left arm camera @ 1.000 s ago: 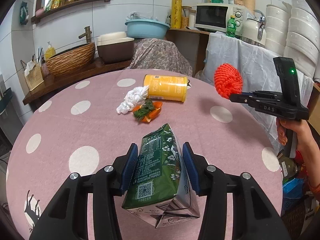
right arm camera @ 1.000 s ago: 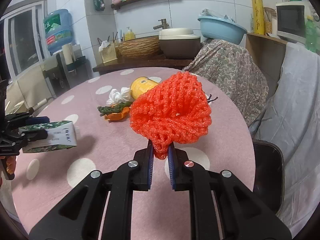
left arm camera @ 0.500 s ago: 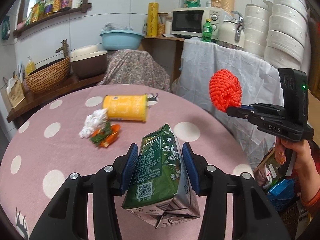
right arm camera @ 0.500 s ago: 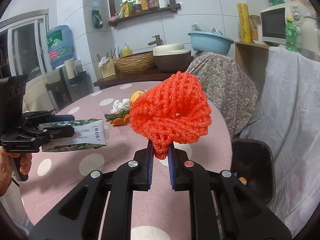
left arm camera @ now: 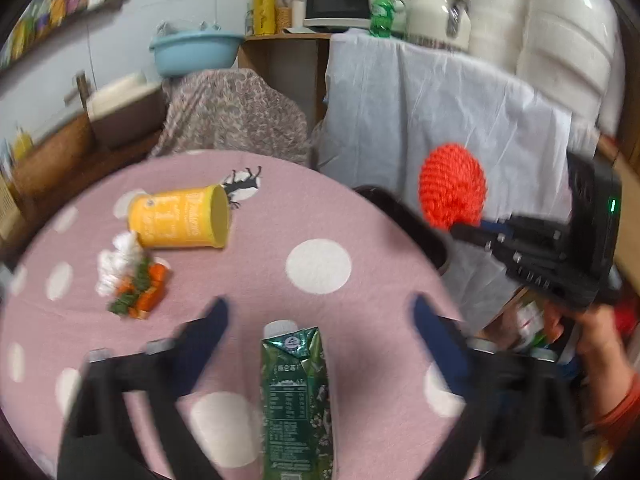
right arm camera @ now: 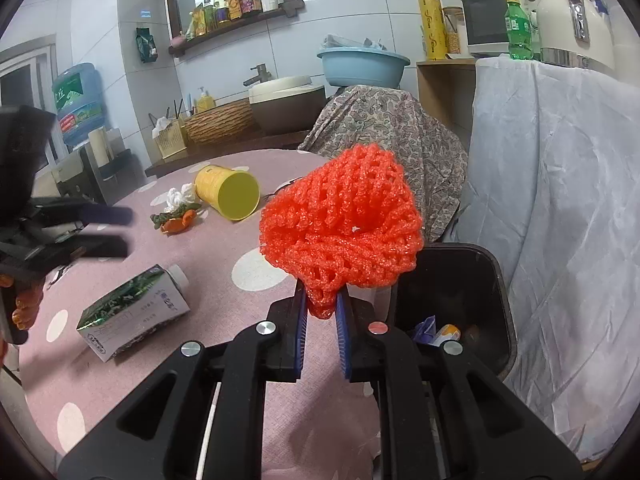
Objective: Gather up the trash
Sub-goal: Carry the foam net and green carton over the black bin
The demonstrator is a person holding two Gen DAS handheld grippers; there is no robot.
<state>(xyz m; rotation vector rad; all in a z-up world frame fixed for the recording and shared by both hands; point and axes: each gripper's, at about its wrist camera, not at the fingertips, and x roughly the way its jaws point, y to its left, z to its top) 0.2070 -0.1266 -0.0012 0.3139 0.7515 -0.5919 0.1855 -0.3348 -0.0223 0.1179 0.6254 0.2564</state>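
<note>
My left gripper is open wide above the pink dotted table. The green milk carton lies on the table between and below its fingers, free of them; it also shows in the right wrist view. My right gripper is shut on a red foam fruit net and holds it in the air beside the black trash bin. The net also shows in the left wrist view. A yellow can, a white tissue wad and orange-green scraps lie on the table.
The bin holds some wrappers. A chair under patterned cloth stands behind the table. A white cloth covers furniture at the right. A counter with a basket and basin runs along the wall.
My left gripper has opened and the milk carton has dropped onto the table. The right gripper with the net has moved closer to the bin.
</note>
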